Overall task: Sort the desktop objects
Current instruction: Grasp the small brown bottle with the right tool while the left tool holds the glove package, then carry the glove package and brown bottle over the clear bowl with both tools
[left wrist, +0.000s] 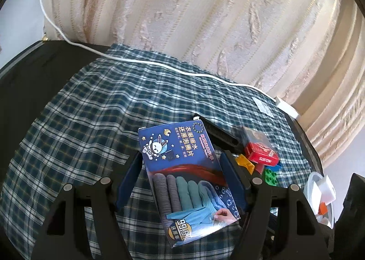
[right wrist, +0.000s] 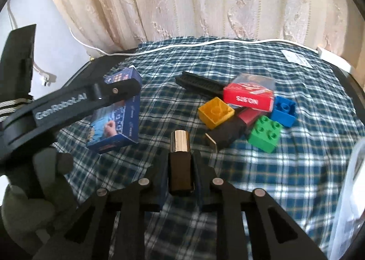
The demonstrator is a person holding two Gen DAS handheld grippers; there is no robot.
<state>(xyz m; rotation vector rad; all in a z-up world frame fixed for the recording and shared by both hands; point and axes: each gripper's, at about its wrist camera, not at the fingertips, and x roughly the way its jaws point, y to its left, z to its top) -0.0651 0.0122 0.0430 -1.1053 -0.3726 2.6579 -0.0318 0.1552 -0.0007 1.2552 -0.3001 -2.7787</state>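
Left gripper (left wrist: 182, 164) is clamped on a blue cardboard box (left wrist: 182, 168) held above the plaid cloth (left wrist: 79, 111), while the right gripper (right wrist: 180, 159) is squeezed tight on a small dark bottle with a shiny metal cap (right wrist: 180, 159), near the toy bricks (right wrist: 264, 133) and red card box (right wrist: 248, 98).

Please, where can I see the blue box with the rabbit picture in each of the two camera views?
Left wrist view: blue box, bottom centre, between the left hand-held gripper's fingers.
Right wrist view: left of centre, partly behind the left hand-held gripper.
Shared landmark: red box beside the toy bricks.
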